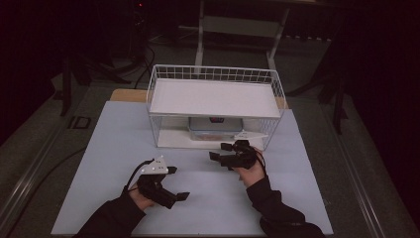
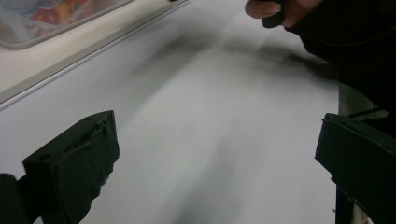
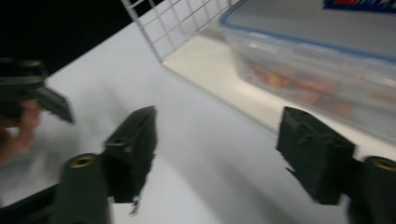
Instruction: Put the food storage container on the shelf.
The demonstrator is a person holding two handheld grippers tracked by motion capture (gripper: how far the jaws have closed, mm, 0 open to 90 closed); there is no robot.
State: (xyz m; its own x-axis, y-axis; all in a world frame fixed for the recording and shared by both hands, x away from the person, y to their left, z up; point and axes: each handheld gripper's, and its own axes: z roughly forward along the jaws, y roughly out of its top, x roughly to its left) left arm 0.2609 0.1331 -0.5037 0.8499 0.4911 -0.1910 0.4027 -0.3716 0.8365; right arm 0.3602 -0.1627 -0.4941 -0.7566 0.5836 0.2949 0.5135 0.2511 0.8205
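Holding my right gripper point(image 3: 217, 154) wide open and empty, I risk clipping the white wire rack point(image 3: 177, 23) beside the clear blue-rimmed plastic box point(image 3: 322, 60) ahead.

Your sleeves are black and long. Each gripper, left point(image 1: 179, 183) and right point(image 1: 219, 151), is black with blocky jaws, a grey three-cornered plate at its twelve o'clock, and a black cable.

Dim room, dark vignetted edges, motion-blurred gripper views
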